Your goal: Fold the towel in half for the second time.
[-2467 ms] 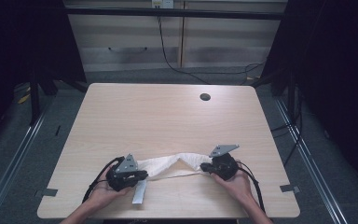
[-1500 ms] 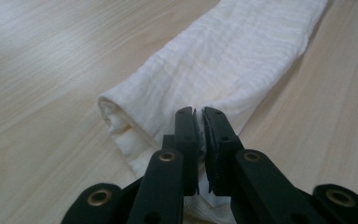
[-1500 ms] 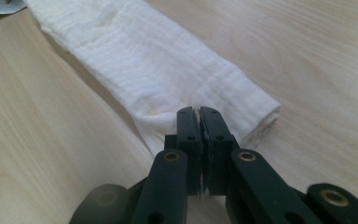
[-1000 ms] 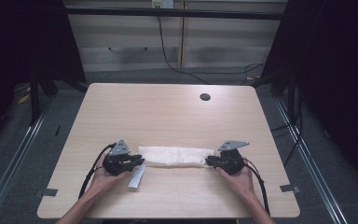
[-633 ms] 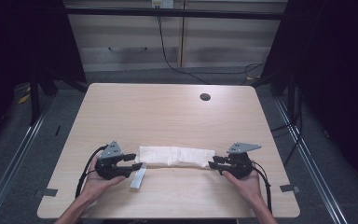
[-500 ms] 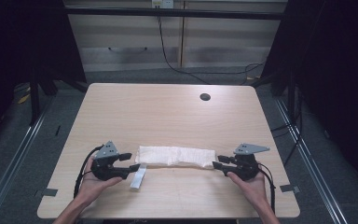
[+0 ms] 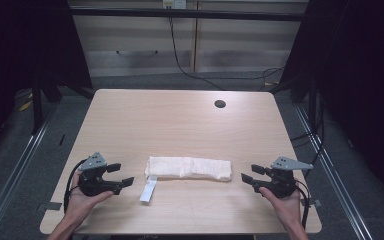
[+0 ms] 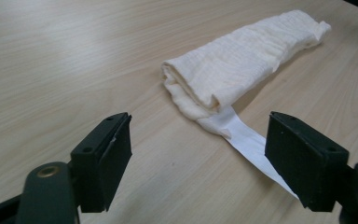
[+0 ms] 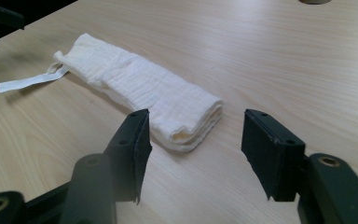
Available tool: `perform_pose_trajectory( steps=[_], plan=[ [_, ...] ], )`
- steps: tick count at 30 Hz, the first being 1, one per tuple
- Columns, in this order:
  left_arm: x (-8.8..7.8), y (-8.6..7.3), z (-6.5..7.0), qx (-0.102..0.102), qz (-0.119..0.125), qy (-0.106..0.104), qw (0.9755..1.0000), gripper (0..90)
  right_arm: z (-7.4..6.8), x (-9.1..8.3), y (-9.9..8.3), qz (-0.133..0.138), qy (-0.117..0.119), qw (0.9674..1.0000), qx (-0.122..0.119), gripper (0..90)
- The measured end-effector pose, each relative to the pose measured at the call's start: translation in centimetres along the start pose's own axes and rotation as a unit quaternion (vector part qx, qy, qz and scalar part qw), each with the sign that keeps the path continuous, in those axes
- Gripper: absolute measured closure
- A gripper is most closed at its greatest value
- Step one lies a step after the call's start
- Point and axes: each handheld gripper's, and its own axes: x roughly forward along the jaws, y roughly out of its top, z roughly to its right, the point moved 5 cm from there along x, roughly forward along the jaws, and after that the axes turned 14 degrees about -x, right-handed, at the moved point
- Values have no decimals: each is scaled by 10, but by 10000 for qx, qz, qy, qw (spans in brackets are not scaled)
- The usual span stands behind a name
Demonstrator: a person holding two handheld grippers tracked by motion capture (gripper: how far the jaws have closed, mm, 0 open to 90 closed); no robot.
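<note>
Item one: folded cloth, cream, gauze-like weave, lying flat on the table as a long narrow bundle, set crosswise near the front edge, between my two grippers. In the left gripper view its near end shows several stacked layers; in the right gripper view the other end shows the same stacked fold.

Item two: white label strip, attached at the cloth's left end, trailing flat on the wood toward the front edge. In the left gripper view it runs behind one jaw.

Item three: my left gripper, held in the left hand, just off the cloth's left end and apart from it. Its jaws have just been opening; they stand wide with nothing between them, only bare wood.

Item four: my right gripper, held in the right hand, just off the cloth's right end, not touching. Its jaws have likewise just been opening and stand wide, gripping nothing; the cloth's end lies ahead of them.

Item five: dark round hole in the tabletop, far side, well apart from the cloth.
</note>
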Motion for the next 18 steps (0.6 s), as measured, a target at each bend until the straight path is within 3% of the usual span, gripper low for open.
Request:
perform_pose_trajectory(
  steps=[4,8,11,14,16,18],
  plan=[
    [-12,0,-10,-179,196,103,9996,175,6,-7,-2,45,-204,9998,64,363],
    [-20,-8,-15,-155,202,151,9996,160,12,-11,-6,30,-351,9993,89,342],
    [-21,-11,-23,-364,267,92,9989,160,16,-15,-10,28,-485,9987,141,321],
    [-19,-15,-34,-429,202,221,9986,160,20,-16,-16,2,-597,9980,216,293],
    [-18,-16,-38,-411,255,385,9981,161,22,-16,-19,-37,-629,9976,272,285],
    [-18,-16,-40,-491,309,411,9975,161,24,-14,-22,-60,-675,9973,279,266]
  ],
)
